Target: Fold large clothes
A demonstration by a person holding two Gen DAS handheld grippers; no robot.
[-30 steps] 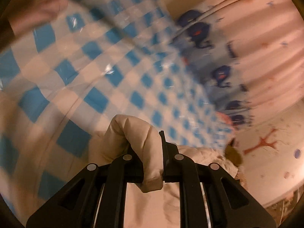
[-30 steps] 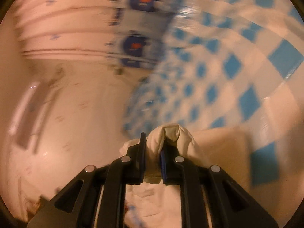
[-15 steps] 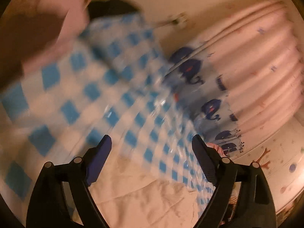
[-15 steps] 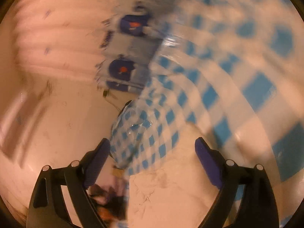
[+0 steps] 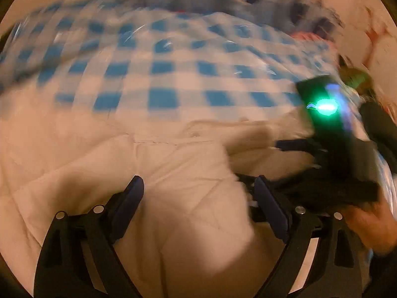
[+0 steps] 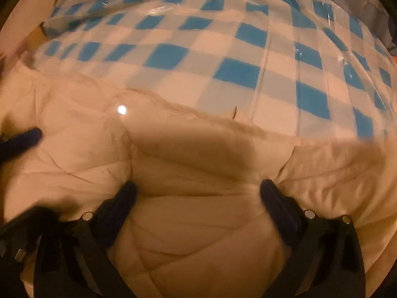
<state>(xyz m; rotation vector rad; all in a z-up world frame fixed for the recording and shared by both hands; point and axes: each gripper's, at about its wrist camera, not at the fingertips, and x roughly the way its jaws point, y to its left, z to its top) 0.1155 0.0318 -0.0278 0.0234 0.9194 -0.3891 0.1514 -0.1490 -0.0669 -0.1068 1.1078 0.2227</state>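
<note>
Left wrist view first: we see our left gripper [image 5: 198, 196] with its jaws standing wide and opening further, the 2 dark pads clear of any cloth. Under and between them lies the cream quilted garment [image 5: 173, 173], spread flat, with nothing pinched. Beyond the fingertips stretches the blue-and-white checked cloth [image 5: 161, 74] under a glossy clear cover. To the right of these tongs, close by, sits the right gripper's black body with a green light [image 5: 325, 106], and a hand [image 5: 369, 226] wraps its handle at the lower right edge. This view is heavily blurred.

From the right wrist view, our right gripper [image 6: 198, 193] is likewise spread wide, jaws opening, and empty. The garment [image 6: 198, 223] fills the space between and below its fingers, with seams and a shadowed fold just ahead of the tips. The checked cloth [image 6: 235, 49] lies farther ahead. At the left, a dark blue finger [image 6: 22, 141] of the other tongs hovers above the garment.
</note>
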